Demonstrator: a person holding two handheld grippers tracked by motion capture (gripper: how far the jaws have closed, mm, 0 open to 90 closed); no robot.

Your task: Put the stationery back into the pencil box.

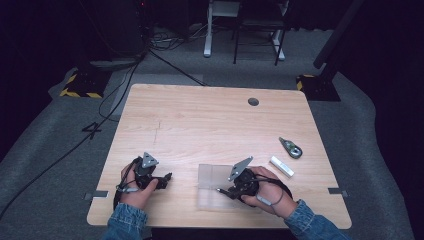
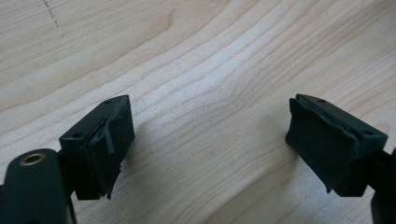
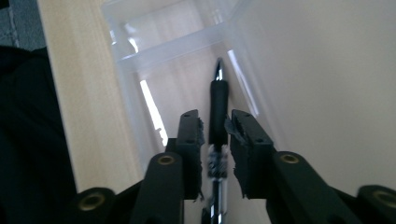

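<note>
Wooden tabletop carries a clear plastic tray near its 6 o'clock edge. Right gripper sits over the tray, jaws pinching a black pen by its barrel; the pen's tip points to 12 o'clock in the right gripper view, inside the tray along an inner wall. Left gripper rests at the tray's 9 o'clock, jaws spread over bare wood. A white block and grey tool lie toward the tray's 2 o'clock.

Pen over tray, eraser right of tray
</note>
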